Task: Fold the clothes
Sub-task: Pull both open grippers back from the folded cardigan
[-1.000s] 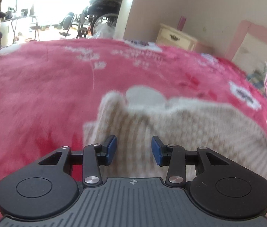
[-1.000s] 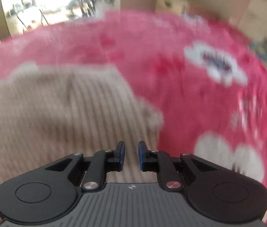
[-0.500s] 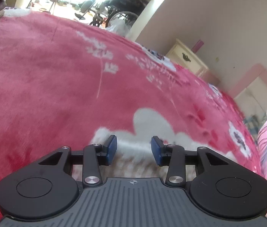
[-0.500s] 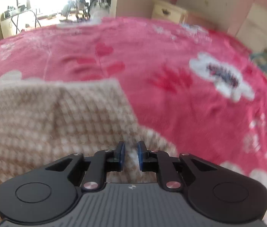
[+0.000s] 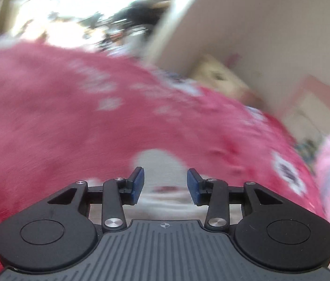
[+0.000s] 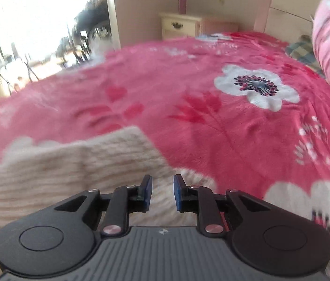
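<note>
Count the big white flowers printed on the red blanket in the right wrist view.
2 clear ones: a whole white flower far right, another near right, partly cut off. The pale patches beside the beige sweater may be a third, half hidden.

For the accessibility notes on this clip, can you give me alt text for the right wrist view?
The right tongs hover low over a cream knit sweater lying on a red floral blanket, jaws opening with nothing clamped between them. Behind the bed stand a cream nightstand and a bright doorway.
</note>
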Tool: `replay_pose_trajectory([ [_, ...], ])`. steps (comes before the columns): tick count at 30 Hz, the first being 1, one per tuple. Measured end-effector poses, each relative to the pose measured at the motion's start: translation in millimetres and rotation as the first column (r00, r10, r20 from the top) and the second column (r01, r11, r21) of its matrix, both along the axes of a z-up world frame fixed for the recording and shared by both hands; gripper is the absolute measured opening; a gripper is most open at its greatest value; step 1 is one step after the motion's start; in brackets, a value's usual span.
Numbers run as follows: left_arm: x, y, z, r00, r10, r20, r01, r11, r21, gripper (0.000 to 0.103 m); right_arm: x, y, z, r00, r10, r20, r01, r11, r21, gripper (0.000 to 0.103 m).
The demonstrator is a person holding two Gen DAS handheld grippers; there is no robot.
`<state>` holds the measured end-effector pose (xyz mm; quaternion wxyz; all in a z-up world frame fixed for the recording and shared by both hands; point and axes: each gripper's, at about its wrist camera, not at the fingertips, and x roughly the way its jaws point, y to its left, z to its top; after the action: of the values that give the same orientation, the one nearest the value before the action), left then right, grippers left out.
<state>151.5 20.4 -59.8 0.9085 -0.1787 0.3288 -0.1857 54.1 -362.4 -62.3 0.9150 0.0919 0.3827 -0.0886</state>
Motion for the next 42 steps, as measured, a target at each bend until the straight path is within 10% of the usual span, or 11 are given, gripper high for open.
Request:
replay_pose_trajectory([
  [7, -10.9, -119.4, -7.6, 0.928, -0.37, -0.04, 0.372, 0.923, 0.101, 0.04, -25.2, 12.7, -32.0, 0.998, -0.027, -0.064, 0.031, 0.997, 0.067, 0.022],
  [12, -29.6, -151.5, -33.8, 0.93, -0.367, -0.03, 0.361, 0.894, 0.267, 0.045, -25.6, 22.4, -43.1, 0.998, -0.027, -0.052, 0.028, 0.999, 0.019, 0.024],
  [42, -69.0, -95.1, 28.6, 0.968, -0.222, -0.115, 0.232, 0.97, 0.074, 0.049, -36.2, 9.7, -46.5, 0.999, -0.05, 0.001, 0.05, 0.985, 0.166, 0.04],
])
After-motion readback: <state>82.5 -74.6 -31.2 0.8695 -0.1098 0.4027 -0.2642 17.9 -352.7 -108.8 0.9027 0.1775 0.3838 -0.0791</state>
